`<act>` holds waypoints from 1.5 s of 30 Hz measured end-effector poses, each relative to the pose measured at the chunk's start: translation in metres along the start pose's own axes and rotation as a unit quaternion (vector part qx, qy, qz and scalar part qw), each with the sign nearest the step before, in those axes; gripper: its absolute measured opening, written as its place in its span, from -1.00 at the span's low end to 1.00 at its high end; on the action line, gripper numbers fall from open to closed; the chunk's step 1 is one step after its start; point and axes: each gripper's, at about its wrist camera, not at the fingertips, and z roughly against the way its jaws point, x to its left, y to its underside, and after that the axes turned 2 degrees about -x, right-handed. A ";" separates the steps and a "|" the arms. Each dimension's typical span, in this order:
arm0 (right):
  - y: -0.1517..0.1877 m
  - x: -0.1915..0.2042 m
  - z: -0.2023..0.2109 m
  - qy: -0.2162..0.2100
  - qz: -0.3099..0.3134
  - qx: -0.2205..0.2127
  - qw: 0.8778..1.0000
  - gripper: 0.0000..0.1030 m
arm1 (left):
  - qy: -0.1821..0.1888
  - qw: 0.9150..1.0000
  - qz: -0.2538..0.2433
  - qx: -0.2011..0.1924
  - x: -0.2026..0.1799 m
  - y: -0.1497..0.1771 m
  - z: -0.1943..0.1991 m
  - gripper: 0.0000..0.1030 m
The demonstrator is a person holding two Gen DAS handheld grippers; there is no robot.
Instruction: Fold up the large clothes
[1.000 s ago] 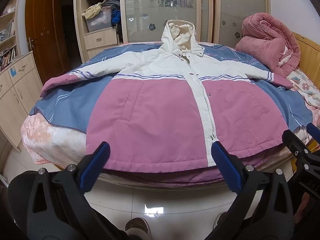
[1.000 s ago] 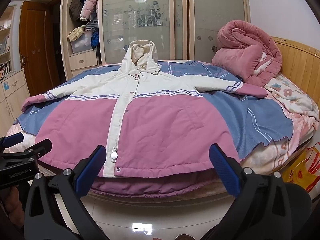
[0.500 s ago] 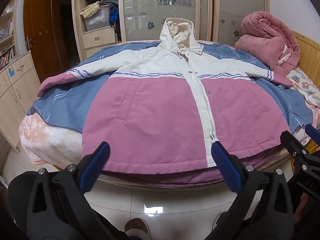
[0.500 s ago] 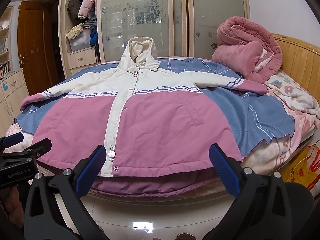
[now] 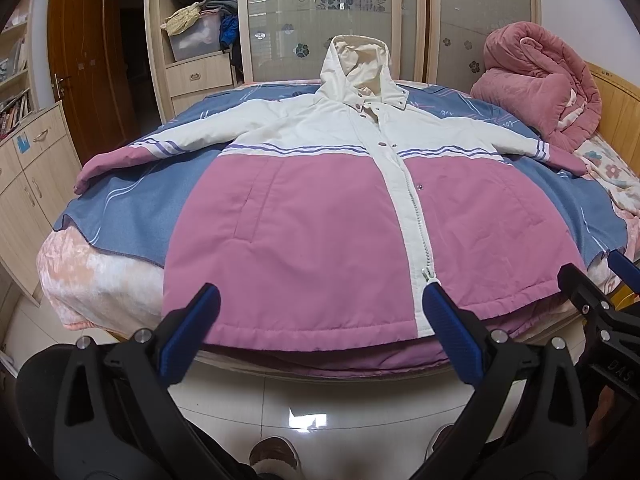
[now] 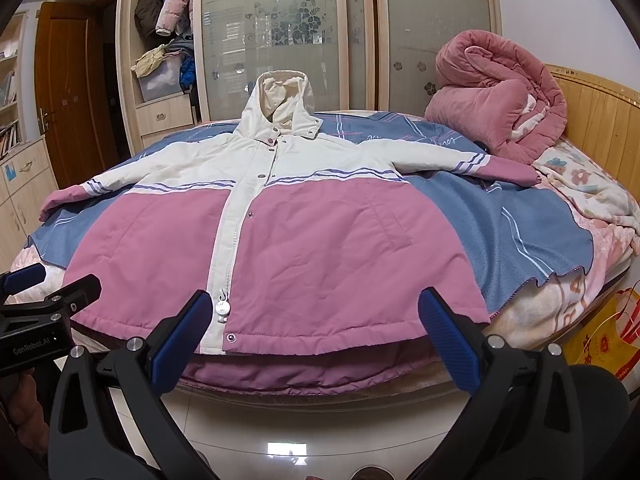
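Note:
A large hooded jacket (image 5: 320, 224), pink below and cream above with purple stripes, lies flat and face up on the bed, sleeves spread, hood at the far side. It also shows in the right wrist view (image 6: 320, 240). My left gripper (image 5: 320, 312) is open and empty, just short of the jacket's hem, left of the zipper. My right gripper (image 6: 316, 316) is open and empty at the hem, right of the zipper pull (image 6: 222, 307). Each gripper shows at the edge of the other's view.
The bed has a blue blanket (image 5: 132, 208) under the jacket and a wooden headboard (image 6: 600, 116) at right. A rolled pink quilt (image 6: 496, 108) lies at the far right. A wardrobe (image 5: 320, 20) stands behind, cabinets (image 5: 28, 168) at left. A yellow bag (image 6: 600, 332) sits by the bed.
Both grippers have moved a little closer to the jacket's hem; the jacket fills more of each view. Nothing was grasped.

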 end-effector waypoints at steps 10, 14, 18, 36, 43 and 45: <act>0.000 0.000 -0.001 0.000 0.000 -0.001 1.000 0.97 | 0.001 1.000 0.000 0.002 0.001 0.000 0.000 0.96; 0.000 0.000 -0.002 0.001 -0.001 0.000 1.000 0.97 | 0.004 1.000 0.000 0.004 0.003 0.000 -0.001 0.96; 0.000 -0.001 -0.004 0.000 -0.003 0.004 1.000 0.97 | 0.009 1.000 0.001 0.007 0.003 -0.001 -0.004 0.96; -0.009 0.003 0.035 -0.012 -0.016 -0.037 0.999 0.97 | 0.030 0.999 0.030 -0.023 0.015 -0.007 0.039 0.96; -0.009 0.006 0.056 0.000 -0.042 -0.047 0.998 0.97 | 0.050 0.994 0.069 -0.064 0.026 -0.007 0.061 0.96; -0.007 0.006 0.060 0.003 -0.039 -0.054 0.998 0.97 | 0.048 0.994 0.066 -0.071 0.024 -0.009 0.064 0.96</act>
